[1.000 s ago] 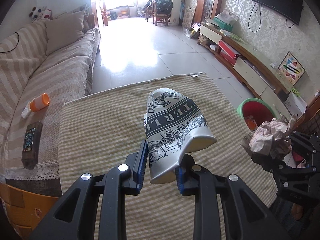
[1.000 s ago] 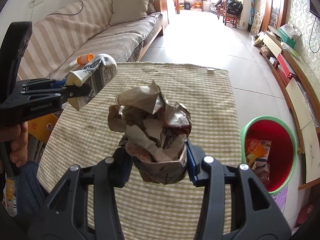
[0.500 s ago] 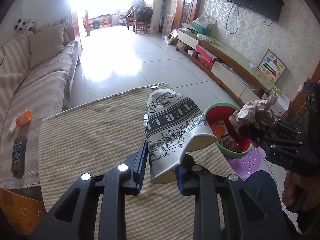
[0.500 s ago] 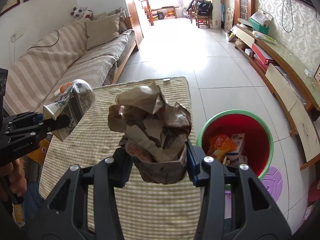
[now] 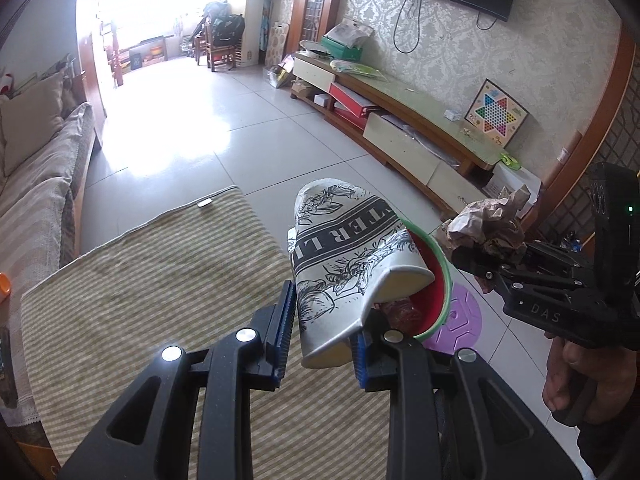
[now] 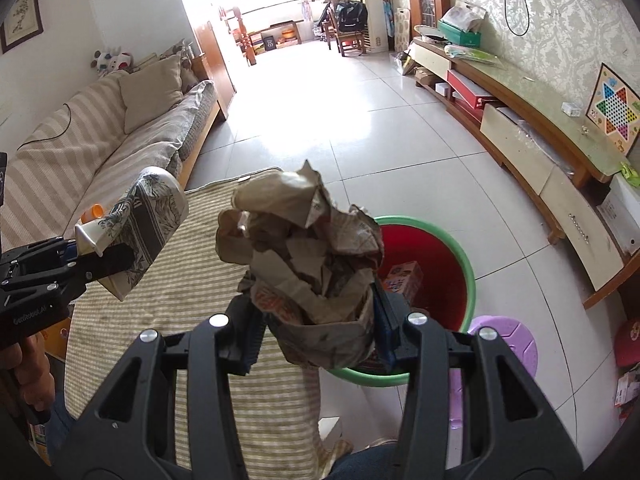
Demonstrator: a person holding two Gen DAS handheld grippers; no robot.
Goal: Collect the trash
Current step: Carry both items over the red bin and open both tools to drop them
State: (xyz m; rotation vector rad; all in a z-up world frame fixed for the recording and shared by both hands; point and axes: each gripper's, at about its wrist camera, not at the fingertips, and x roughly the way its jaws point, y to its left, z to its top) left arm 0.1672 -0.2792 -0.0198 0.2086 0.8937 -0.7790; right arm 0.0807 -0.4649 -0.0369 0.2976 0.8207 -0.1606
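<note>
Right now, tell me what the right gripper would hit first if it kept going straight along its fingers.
Probably the red bin. The right gripper, shut on the crumpled paper, points down past the table edge toward the bin's open mouth, with nothing visible between. Depth is uncertain, so it might strike the green rim first.

A squashed white paper cup printed with black flowers and a dark lettered band is hanging tilted in the air, its crumpled rim lowest, over the edge of the striped cloth. A crumpled wad of brown paper is sitting upright just above a red plastic bin with a green rim, which is standing on the tiled floor, already holding some packaging.
</note>
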